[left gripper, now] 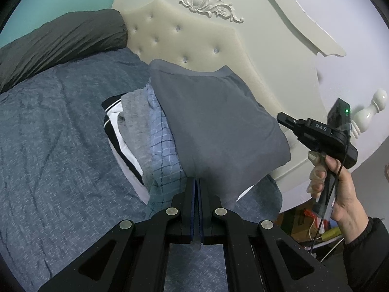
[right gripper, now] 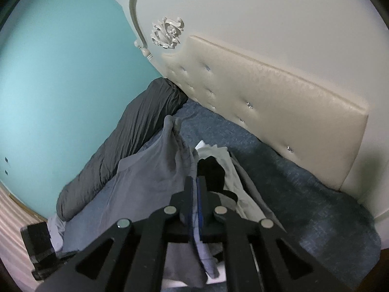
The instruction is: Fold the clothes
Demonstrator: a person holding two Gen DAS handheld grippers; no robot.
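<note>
A grey garment with a waistband along its far edge is held spread above a pile of clothes on the bed. My left gripper is shut on its near edge, and a scrap of cloth shows between the fingers. My right gripper, held by a hand, is at the garment's right edge. In the right wrist view the right gripper is shut, with bluish-grey cloth pinched between its pads and hanging below. The grey garment stretches away to the left of it.
Under the garment lie a blue checked cloth, a light grey piece and a white and black garment. A blue-grey bed cover, a dark grey quilt and a cream tufted headboard surround them. Clutter shows beyond the bed edge.
</note>
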